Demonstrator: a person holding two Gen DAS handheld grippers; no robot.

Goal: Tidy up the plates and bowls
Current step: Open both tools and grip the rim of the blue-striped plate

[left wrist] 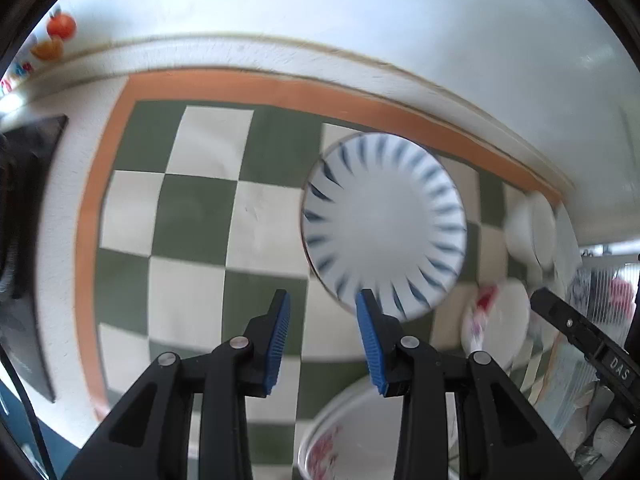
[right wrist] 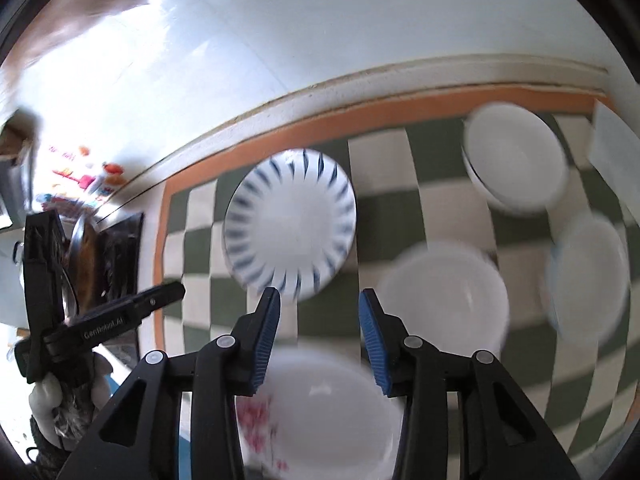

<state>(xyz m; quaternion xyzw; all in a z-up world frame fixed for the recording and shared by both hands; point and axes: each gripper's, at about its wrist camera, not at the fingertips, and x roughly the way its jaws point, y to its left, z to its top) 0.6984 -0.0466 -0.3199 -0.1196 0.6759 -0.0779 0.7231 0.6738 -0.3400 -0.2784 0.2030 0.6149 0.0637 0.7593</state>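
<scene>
A white plate with blue streaks [left wrist: 384, 220] lies on the green-and-cream checked cloth [left wrist: 192, 208]; it also shows in the right wrist view [right wrist: 290, 222]. My left gripper [left wrist: 323, 300] is open and empty, just short of that plate's near rim. My right gripper [right wrist: 319, 298] is open and empty, above a flowered dish [right wrist: 316, 412]. A white bowl [right wrist: 444, 296] sits to its right, two stacked white bowls [right wrist: 516, 160] lie farther back, and another white dish [right wrist: 586, 276] is at far right. The left gripper [right wrist: 120, 312] shows at the left of the right wrist view.
The cloth has an orange border [left wrist: 256, 86] and ends near a white wall [left wrist: 320, 8]. A dark tray [left wrist: 24, 240] lies left of the cloth. A flowered dish [left wrist: 344, 440] and another flowered dish [left wrist: 496, 320] sit near me. The right gripper [left wrist: 580, 336] shows at the right edge.
</scene>
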